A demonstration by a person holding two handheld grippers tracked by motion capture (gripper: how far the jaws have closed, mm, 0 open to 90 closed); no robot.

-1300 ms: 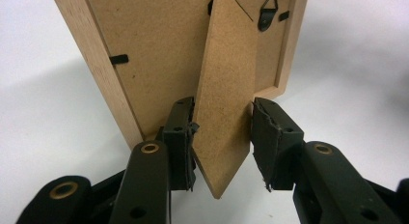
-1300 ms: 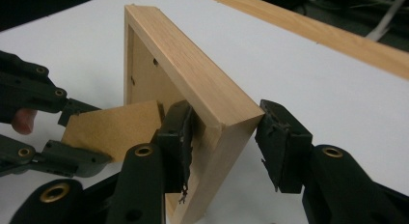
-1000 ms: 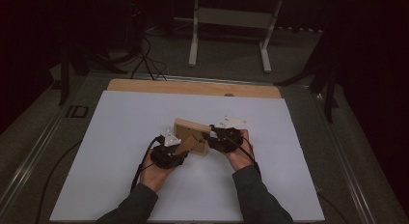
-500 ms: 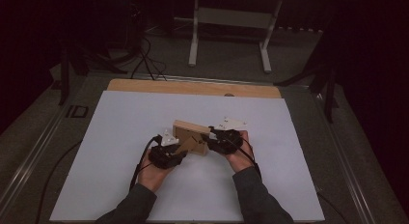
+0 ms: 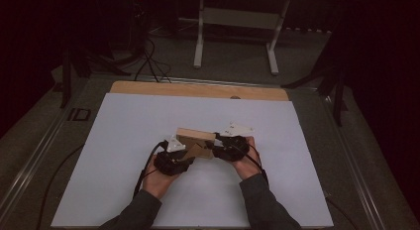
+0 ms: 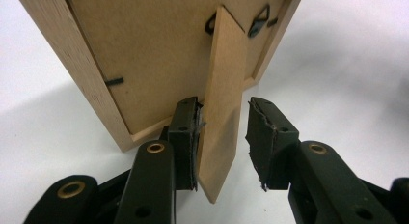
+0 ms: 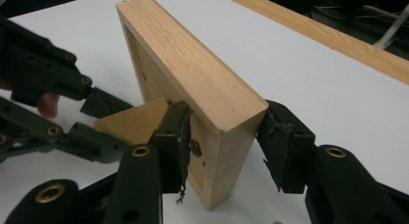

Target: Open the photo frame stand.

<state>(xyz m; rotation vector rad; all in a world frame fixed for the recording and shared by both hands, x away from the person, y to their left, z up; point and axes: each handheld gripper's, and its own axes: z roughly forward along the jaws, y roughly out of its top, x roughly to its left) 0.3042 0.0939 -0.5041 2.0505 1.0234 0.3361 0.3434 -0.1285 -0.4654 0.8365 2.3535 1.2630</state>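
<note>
A light wooden picture frame [image 5: 195, 140] stands tilted on the white table sheet [image 5: 124, 141], its back towards my left gripper [image 5: 190, 152]. In the left gripper view the frame's fold-out stand leg [image 6: 222, 89] lies between the jaws of the left gripper [image 6: 223, 103]. These jaws have just been closing: one pad touches the leg and the other stands clear of it. My right gripper [image 7: 225, 110] straddles the frame's side rail [image 7: 202, 84], with a pad on each face. Its jaws have just eased open slightly.
A wooden board edge [image 5: 198, 89] runs along the far side of the white sheet. Beyond it stand a white table stand [image 5: 235, 36] and cables [image 5: 148, 56] on the dark floor. Metal hangers [image 6: 258, 21] sit on the frame's back.
</note>
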